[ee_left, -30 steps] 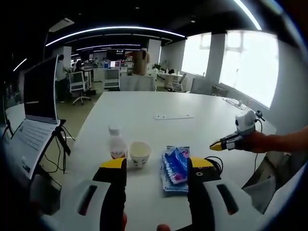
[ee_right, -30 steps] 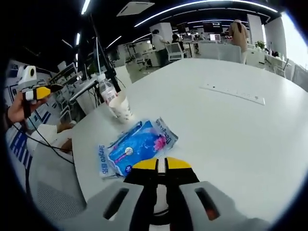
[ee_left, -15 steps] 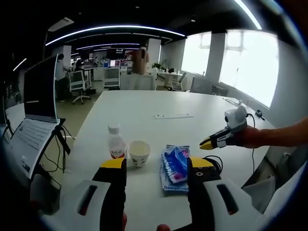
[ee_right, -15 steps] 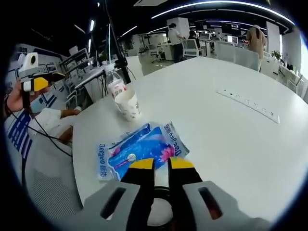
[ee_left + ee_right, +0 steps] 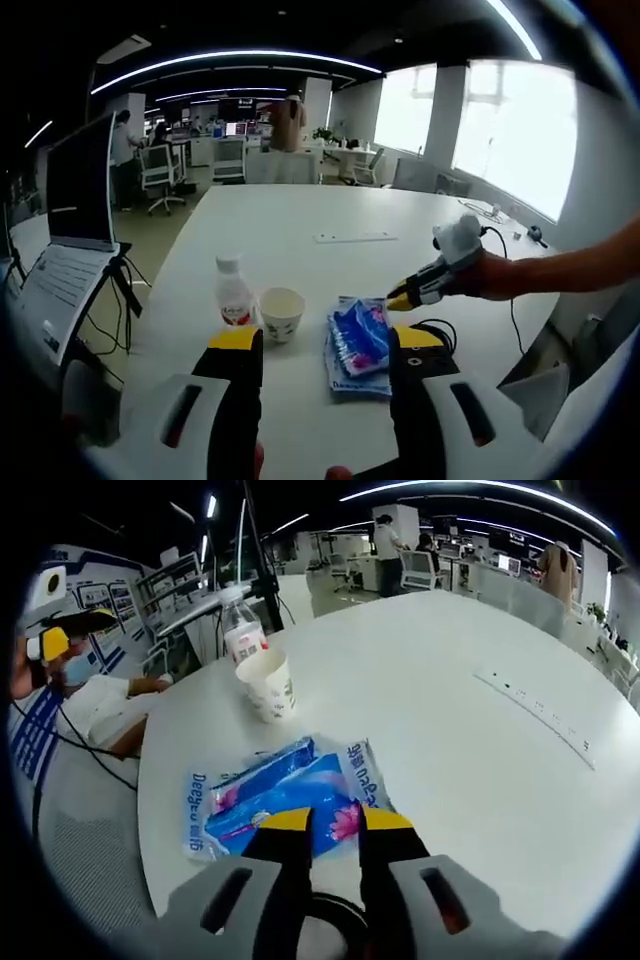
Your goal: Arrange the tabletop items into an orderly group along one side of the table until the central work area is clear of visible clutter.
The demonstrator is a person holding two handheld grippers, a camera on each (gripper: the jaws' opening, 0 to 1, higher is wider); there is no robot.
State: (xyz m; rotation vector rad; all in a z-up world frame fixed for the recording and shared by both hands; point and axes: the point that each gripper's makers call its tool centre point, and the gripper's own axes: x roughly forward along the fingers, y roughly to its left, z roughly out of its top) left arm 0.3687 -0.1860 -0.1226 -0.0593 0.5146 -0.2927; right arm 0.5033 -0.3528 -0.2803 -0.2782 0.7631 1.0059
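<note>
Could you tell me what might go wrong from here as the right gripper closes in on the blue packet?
The right gripper, jaws slightly apart, is at the edge of the blue packet. The packet lies flat and looks slippery, so the jaws may push it along instead of catching it. The paper cup and the small bottle stand close together just beyond it; a shoved packet could tip the cup.

White table (image 5: 300, 215) in an open-plan office, carrying a small plastic bottle (image 5: 233, 292), a paper cup (image 5: 281, 313) just beside it, a blue packet (image 5: 358, 340) near the edge and a flat white strip (image 5: 353, 237) farther across.
</note>
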